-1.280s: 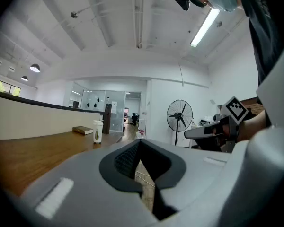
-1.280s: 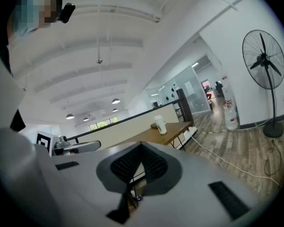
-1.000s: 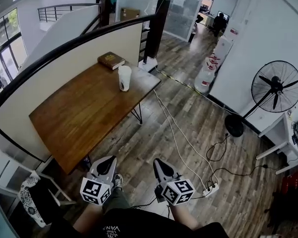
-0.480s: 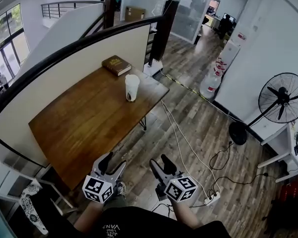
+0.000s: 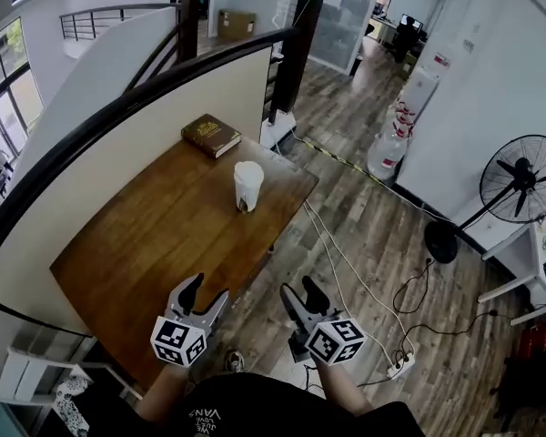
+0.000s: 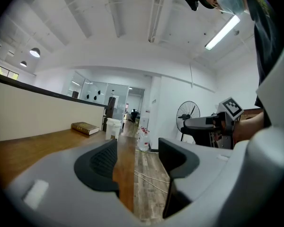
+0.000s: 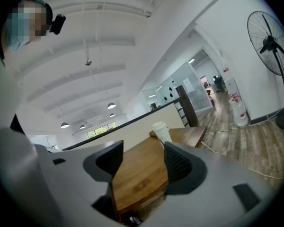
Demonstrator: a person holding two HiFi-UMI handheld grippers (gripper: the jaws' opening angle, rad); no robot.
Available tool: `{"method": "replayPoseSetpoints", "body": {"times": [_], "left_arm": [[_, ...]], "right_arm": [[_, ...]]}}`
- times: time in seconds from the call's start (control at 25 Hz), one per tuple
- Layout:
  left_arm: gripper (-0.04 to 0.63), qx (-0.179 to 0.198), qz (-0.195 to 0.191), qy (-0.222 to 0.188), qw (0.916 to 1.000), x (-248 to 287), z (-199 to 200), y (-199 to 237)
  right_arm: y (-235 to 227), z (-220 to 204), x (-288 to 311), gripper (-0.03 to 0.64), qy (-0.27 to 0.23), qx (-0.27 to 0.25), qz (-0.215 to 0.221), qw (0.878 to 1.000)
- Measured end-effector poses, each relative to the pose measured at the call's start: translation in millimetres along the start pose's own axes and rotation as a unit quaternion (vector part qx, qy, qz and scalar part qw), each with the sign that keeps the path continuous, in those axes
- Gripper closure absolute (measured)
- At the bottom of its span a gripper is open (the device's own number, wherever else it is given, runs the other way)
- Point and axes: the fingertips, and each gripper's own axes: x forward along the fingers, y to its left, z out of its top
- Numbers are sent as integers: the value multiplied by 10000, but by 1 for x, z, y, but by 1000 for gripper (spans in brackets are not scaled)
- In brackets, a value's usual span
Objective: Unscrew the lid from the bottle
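Observation:
A white bottle with a white lid stands upright near the far right end of the wooden table. It also shows small and far off as the white bottle in the left gripper view and the white bottle in the right gripper view. My left gripper hangs over the table's near edge, its jaws opening with nothing between them. My right gripper is held beside it off the table's near corner, above the floor, jaws opening and empty too. Both are well short of the bottle.
A brown book lies at the table's far corner. A low partition wall with a dark rail runs along the table's left side. Cables and a power strip lie on the floor at right, near a standing fan.
Both grippers went from shut to open. The view has shifted forward, so the table and bottle sit nearer and the grippers now reach the table's near edge.

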Motion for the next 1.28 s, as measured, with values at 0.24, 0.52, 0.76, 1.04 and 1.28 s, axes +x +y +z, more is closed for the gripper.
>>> {"method": "replayPoseSetpoints", "body": {"times": [0.24,0.52,0.76,1.04,1.28], "left_arm": [[336,-56,-195,113,9997,35,-5,22],[314,-246,57,269,9993,75,-21,43],[256,-376,734,178,9964,122,-16,56],[204,-459,1473,220,9878,178,-20,53],[193,-561,2100,229,9758,202,-24,55]], "right_arm": [[-23,-3,25,379,38,82,-282,9996],[-64,-1,62,379,207,139,-202,9995],[-104,17,101,379,551,7,338,9979],[-145,44,138,379,923,-204,1086,9896],[-171,55,155,379,1221,-323,1646,9782]]}}
